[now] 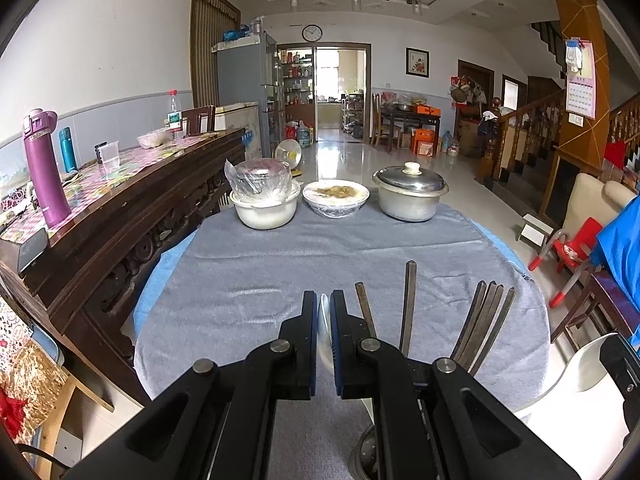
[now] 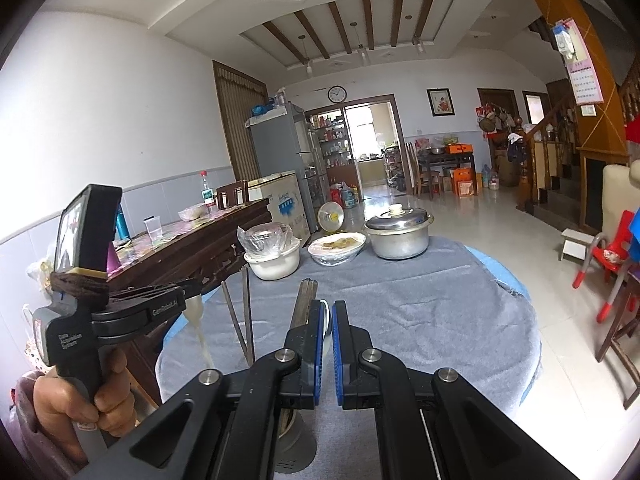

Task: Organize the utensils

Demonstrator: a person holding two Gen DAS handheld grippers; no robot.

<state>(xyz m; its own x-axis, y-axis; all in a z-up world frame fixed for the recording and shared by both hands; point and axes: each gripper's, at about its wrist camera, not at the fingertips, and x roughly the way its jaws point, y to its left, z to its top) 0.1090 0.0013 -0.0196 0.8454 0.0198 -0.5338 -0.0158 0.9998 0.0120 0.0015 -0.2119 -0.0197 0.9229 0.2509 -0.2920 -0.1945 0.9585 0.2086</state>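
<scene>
Large tiled living room, staircase off to one side, dark carved sideboard [image 1: 132,184] along the other. Work surface: round table under a grey cloth [image 1: 280,264]. At its far edge, well ahead of both grippers, three vessels in a row: a white bowl [image 1: 266,210] holding plastic-wrapped things, a plate of food [image 1: 335,198], a lidded metal pot [image 1: 410,194].

Left gripper [image 1: 324,300]: jaws nearly shut, with a thin white spoon [image 1: 323,320] standing edge-on in the narrow gap. Looks pinched, though pad contact is hard to confirm. Its long axis runs along the fingers, pointing away and up.

Right gripper [image 2: 327,308]: jaws closed as far as they go; a pale sliver [image 2: 328,320] shows between the pads, possibly another spoon. Cannot tell for certain.

Utensils: dark chopsticks rise from below the left gripper. Two singles [image 1: 409,304] stand just right of its fingertips; a bundle of four [image 1: 486,320] fans out farther right. All near upright, leaning away. Seen from the right wrist, the bundle [image 2: 305,300] sits just left of the right fingertips, and the base is a grey perforated holder [image 2: 294,452] directly beneath that gripper.

Key relation: holder lies below and between the two grippers, close under both. Judgement: the left-held spoon would need to go tip-down into it, threading past the standing chopsticks without knocking them.
</scene>
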